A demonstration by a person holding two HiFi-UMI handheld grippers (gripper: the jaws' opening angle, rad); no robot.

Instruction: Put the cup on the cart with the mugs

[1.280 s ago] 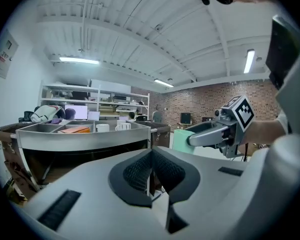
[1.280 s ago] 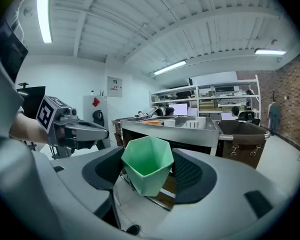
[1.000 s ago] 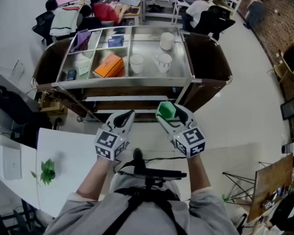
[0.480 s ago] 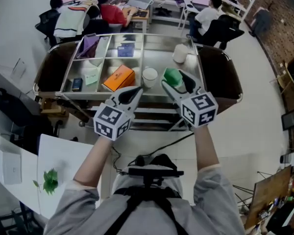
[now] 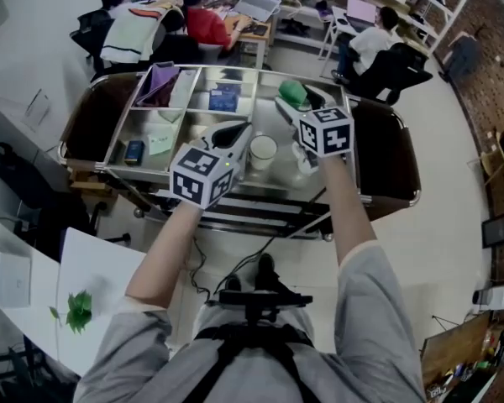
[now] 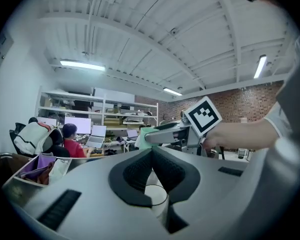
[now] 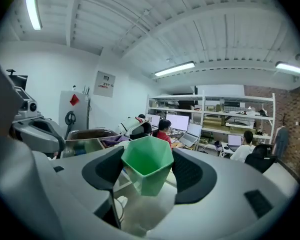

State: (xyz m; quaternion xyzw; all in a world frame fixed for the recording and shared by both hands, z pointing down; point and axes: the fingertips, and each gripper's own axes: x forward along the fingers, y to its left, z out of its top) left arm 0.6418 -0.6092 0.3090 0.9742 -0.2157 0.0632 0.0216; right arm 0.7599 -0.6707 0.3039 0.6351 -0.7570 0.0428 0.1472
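Observation:
A green faceted cup point(image 5: 292, 91) sits between the jaws of my right gripper point(image 5: 296, 96), which is shut on it. It hangs over the back right of the cart's steel tray point(image 5: 151, 175). In the right gripper view the green cup point(image 7: 147, 166) stands upright between the dark pads. My left gripper point(image 5: 238, 130) is shut with nothing in it, over the middle of the tray. A white mug point(image 5: 261, 151) stands just beyond its tip and shows under the jaws as the white mug point(image 6: 155, 196). The right arm partly hides a second white mug point(image 5: 307, 156).
The tray's left compartments hold a purple bag point(image 5: 160, 82), a blue box point(image 5: 225, 99) and a small dark item point(image 5: 134, 149). People sit at desks point(image 5: 260, 11) behind the cart. A white table point(image 5: 84, 284) with a green sprig is at the lower left.
Both grippers have moved forward and up from in front of the cart to over its tray. The green cup stayed in the right gripper. The left gripper now hides the orange box.

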